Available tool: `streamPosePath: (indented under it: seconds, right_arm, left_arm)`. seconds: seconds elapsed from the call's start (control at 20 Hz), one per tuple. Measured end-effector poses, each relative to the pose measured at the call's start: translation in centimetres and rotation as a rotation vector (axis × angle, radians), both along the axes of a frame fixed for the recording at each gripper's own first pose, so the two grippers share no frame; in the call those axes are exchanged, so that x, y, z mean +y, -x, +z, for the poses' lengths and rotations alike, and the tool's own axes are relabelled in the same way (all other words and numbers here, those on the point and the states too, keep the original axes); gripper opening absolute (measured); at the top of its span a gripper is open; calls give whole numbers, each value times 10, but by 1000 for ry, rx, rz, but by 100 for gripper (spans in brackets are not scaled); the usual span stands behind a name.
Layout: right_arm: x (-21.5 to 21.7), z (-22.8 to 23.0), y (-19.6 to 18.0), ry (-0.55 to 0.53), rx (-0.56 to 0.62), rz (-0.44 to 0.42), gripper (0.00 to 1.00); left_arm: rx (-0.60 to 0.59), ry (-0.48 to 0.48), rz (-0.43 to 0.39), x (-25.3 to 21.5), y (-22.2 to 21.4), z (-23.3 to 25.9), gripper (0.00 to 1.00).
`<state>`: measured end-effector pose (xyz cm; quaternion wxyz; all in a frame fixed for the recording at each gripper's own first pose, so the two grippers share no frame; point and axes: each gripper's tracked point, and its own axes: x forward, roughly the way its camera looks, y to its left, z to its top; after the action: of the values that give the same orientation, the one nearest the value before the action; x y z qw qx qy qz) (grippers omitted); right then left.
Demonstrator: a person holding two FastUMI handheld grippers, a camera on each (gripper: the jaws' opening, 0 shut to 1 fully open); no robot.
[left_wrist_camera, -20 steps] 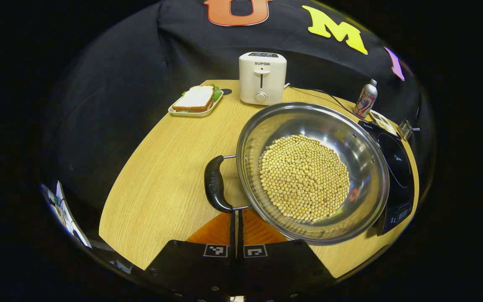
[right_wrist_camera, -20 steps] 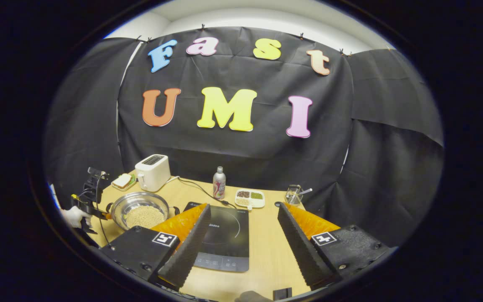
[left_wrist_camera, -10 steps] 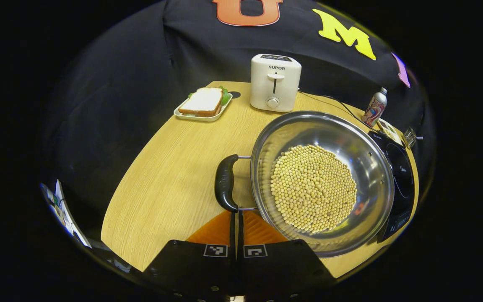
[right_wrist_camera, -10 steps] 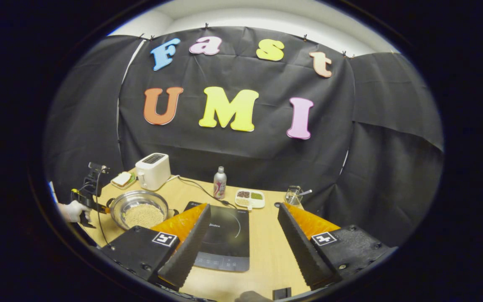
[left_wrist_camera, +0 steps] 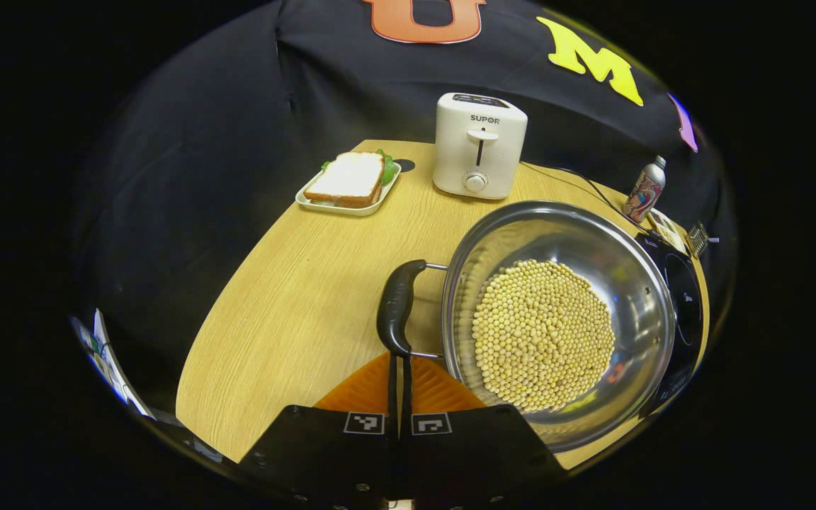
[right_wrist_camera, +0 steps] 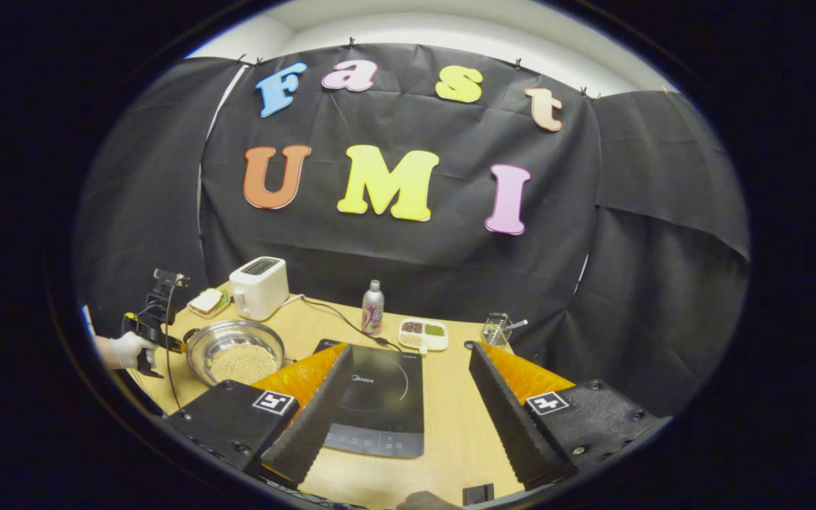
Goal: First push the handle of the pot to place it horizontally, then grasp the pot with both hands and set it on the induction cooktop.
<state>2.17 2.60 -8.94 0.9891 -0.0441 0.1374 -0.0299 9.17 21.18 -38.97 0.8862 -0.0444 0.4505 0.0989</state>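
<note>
- The left gripper (left_wrist_camera: 400, 386) had its orange jaws pressed together, tips touching the near end of the black curved handle (left_wrist_camera: 397, 308) of the round steel pot of soybeans (left_wrist_camera: 557, 319).
- Over the last second that handle swung from leaning left to nearly in line with the jaws, and the pot drifted to their right; the push seemed to be working, though likely unfinished.
- The right gripper (right_wrist_camera: 408, 411) hung with jaws wide apart and empty, the black flat induction cooktop (right_wrist_camera: 380, 397) lying between and just beyond them, the pot off to their left.
- The pot sat on the wooden tabletop (left_wrist_camera: 287, 312), not yet on the cooktop.
</note>
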Motion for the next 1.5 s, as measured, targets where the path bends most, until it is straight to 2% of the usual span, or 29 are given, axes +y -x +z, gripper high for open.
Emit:
streamPosePath:
  seconds: [0.1, 0.15, 0.2, 0.25, 0.5, 0.7, 0.75, 0.8, 0.85, 0.9, 0.95, 1.0, 1.15, 1.2, 1.3, 1.4, 1.5]
  right_arm:
    - [4, -1, 0, 0, 6, 4, 100]
    - [4, -1, 0, 0, 6, 4, 100]
    - [4, -2, 0, 0, 9, 5, 100]
    - [6, -3, 0, -1, 13, 8, 100]
    - [7, -1, 2, 8, 14, 14, 100]
    - [7, 2, 9, 6, 15, 24, 100]
    - [6, 2, 9, 9, 11, 30, 100]
    - [6, 3, 9, 6, 7, 37, 100]
    - [6, 1, 9, -3, 7, 46, 100]
    - [7, -1, 11, -11, 7, 57, 100]
    - [7, -5, 12, -18, 9, 70, 100]
    - [8, -9, 15, -23, 14, 87, 100]
    - [8, -17, 28, -41, 10, 140, 100]
    - [7, -19, 33, -52, 5, 159, 100]
    - [3, -26, 40, -80, 14, 189, 100]
    - [8, -36, 44, -109, 34, 235, 100]
    - [16, -48, 42, -147, 62, 279, 100]
  left_arm:
    - [2, -6, -1, 2, -3, -1, 10]
    - [3, -10, -2, 5, -4, -1, 0]
    - [7, -10, -1, 5, -4, -2, 11]
    - [9, -13, 0, 7, -5, -2, 0]
    - [13, -27, -16, 8, -10, 0, 0]
    - [-1, -35, 6, 12, -2, 6, 0]
    - [-12, -42, 13, 16, 4, 8, 10]
    - [-25, -43, 25, 19, 11, 10, 0]
    - [-39, -36, 40, 22, 20, 14, 0]
    - [-53, -26, 59, 25, 31, 17, 11]
    - [-55, -20, 80, 27, 43, 19, 10]
    - [-63, -15, 98, 29, 57, 22, 0]
    - [-110, -33, 122, 30, 93, 43, 0]
    - [-133, -31, 113, 25, 104, 55, 11]
    - [-177, -6, 92, 8, 121, 79, 19]
    - [-216, -31, 78, 1, 134, 99, 40]
    - [-265, -70, 60, -6, 136, 121, 69]
